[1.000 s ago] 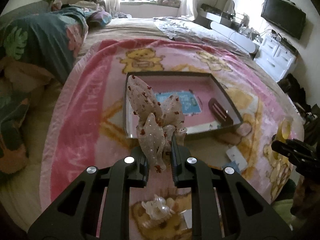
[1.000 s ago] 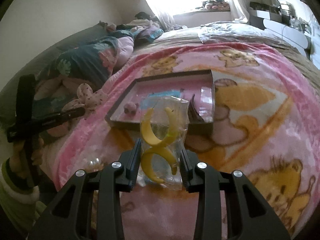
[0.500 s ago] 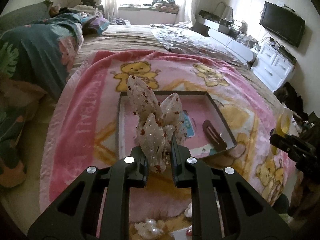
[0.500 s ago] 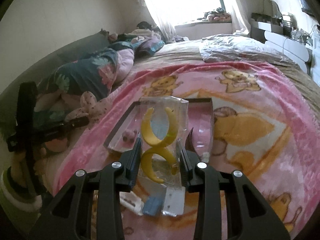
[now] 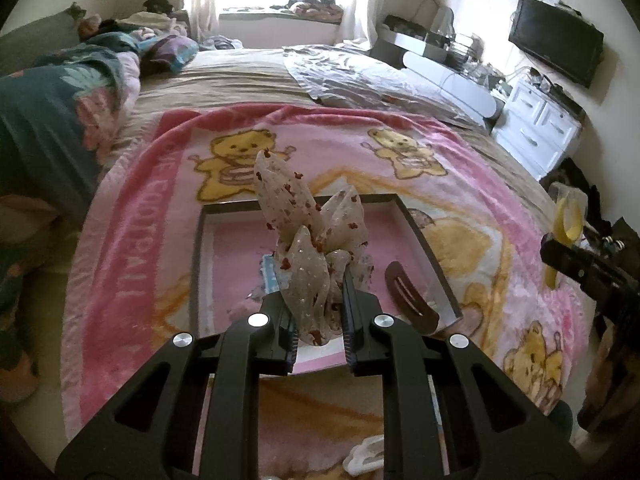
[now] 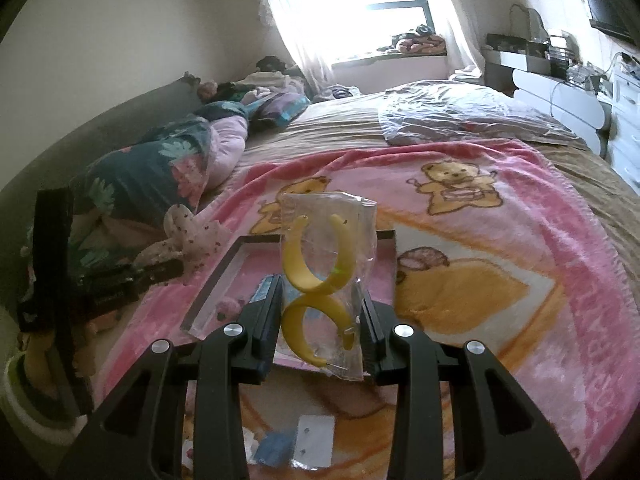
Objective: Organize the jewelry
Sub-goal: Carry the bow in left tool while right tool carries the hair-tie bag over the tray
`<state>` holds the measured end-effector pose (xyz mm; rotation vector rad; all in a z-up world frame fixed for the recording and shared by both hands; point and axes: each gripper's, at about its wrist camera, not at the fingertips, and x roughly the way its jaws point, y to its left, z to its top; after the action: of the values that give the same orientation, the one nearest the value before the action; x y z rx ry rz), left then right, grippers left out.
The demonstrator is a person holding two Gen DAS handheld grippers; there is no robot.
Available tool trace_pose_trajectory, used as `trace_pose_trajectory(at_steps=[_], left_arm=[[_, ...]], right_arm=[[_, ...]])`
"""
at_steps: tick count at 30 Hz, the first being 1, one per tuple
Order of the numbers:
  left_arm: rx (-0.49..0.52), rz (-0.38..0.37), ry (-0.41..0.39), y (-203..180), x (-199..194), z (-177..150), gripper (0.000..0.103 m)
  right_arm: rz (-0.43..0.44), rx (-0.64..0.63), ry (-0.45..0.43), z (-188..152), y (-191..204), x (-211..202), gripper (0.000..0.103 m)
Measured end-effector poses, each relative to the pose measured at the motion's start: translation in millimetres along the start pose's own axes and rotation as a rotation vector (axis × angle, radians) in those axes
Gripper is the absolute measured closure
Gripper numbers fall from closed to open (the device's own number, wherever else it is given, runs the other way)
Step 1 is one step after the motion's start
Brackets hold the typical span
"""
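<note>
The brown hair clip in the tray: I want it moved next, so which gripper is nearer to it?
Left. The left gripper, holding the fabric bow, hovers over the tray beside the brown hair clip. The right gripper is off past the tray's right edge.

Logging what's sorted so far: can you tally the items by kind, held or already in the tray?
Fabric bow, held by left gripper: 1
Yellow earring pack, held by right gripper: 1
Brown hair clip, in tray: 1
Blue card, in tray: 1
Total: 4
</note>
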<state>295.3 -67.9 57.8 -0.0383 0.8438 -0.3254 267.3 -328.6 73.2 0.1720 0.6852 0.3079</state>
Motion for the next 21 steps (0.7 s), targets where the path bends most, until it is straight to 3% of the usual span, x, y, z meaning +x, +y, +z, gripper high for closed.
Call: trace_pose_trajectory(at_steps=[6,21], left_arm=[[0.028,-0.017,0.036,-10.4,24.0,2.4,0.092],[0.057,-0.025,0.162,-8.9,86.8,-15.4,0.088]], right_arm=[[-0.017,0.017,0.010,5.4,-10.3,12.4,0.070],[-0.035,0.031,0.133,-10.4,-23.7,78.8,0.070]])
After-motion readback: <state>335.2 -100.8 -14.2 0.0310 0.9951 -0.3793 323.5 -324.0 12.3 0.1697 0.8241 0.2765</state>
